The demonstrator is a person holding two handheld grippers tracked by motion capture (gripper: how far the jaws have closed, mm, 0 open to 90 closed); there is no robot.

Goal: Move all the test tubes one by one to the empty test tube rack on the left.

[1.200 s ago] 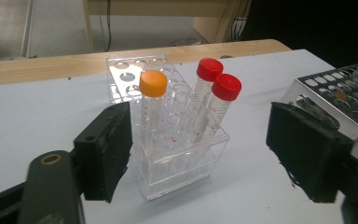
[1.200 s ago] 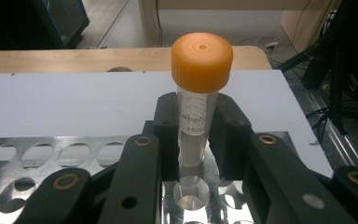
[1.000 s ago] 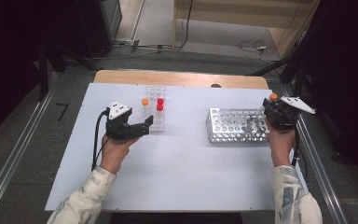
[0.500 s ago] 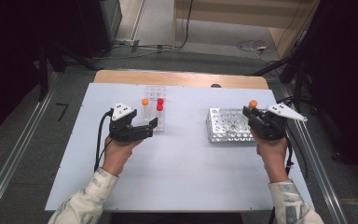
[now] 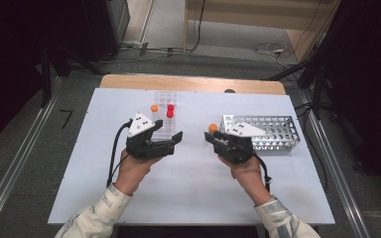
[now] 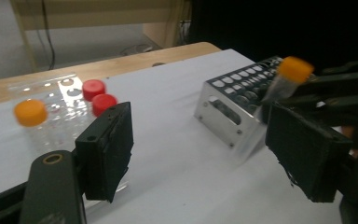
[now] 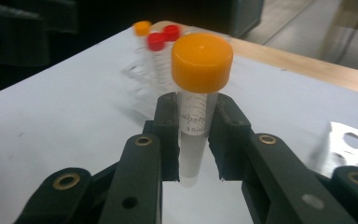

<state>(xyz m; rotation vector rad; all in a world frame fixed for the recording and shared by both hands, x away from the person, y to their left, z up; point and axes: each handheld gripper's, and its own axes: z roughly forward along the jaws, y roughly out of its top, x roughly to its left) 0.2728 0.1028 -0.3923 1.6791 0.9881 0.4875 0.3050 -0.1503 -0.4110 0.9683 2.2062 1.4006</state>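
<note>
Orange-capped tube (image 7: 200, 88), right tongs (image 7: 193, 135) clamped

Both tongs, left (image 5: 177, 139) and right (image 5: 209, 140): black, brass-ringed rivets, grey dotted triangular top plates, black cables. Pale sleeves (image 5: 93, 216).

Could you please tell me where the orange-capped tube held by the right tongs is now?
In the high view, the orange-capped tube is above mid-table, clamped upright in the right tongs, between the clear rack and the metal rack.
</note>
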